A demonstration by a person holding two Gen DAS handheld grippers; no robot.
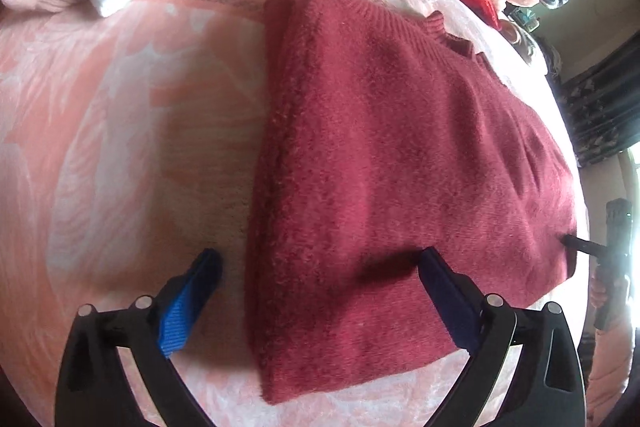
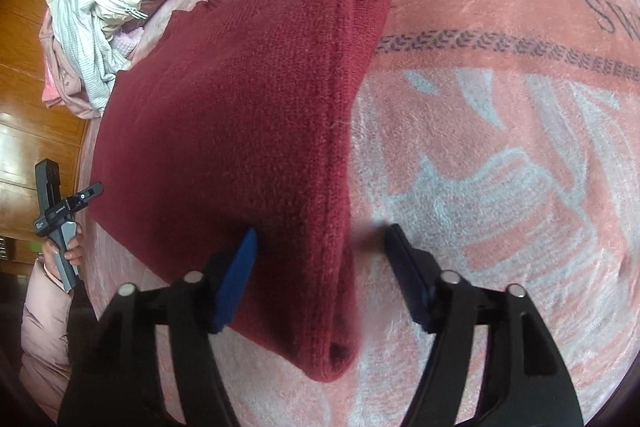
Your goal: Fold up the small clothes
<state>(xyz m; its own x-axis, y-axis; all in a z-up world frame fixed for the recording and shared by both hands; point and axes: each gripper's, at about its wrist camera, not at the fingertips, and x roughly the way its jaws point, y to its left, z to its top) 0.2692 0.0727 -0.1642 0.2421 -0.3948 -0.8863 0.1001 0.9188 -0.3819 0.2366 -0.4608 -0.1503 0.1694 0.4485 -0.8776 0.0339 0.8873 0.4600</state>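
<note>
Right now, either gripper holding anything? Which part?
Nothing held. The left gripper and right gripper are both open, each straddling a side edge of the folded red sweater, pads not clamped on it.

Folded sweater (image 1: 400, 155) on blanket (image 1: 120, 131)

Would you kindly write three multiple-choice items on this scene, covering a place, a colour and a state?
1. The folded dark red knitted sweater lies on:
A. the pink patterned plush blanket
B. a wooden floor
C. a chair

2. The ribbed pad on the left tongs is:
A. green
B. blue
C. yellow

3. The right tongs are:
A. shut on the sweater
B. open astride its folded edge
C. shut on the blanket

Key: A, blanket surrounds it; B, the pad shows blue; C is wrong, B is right: both fingers stand apart.
</note>
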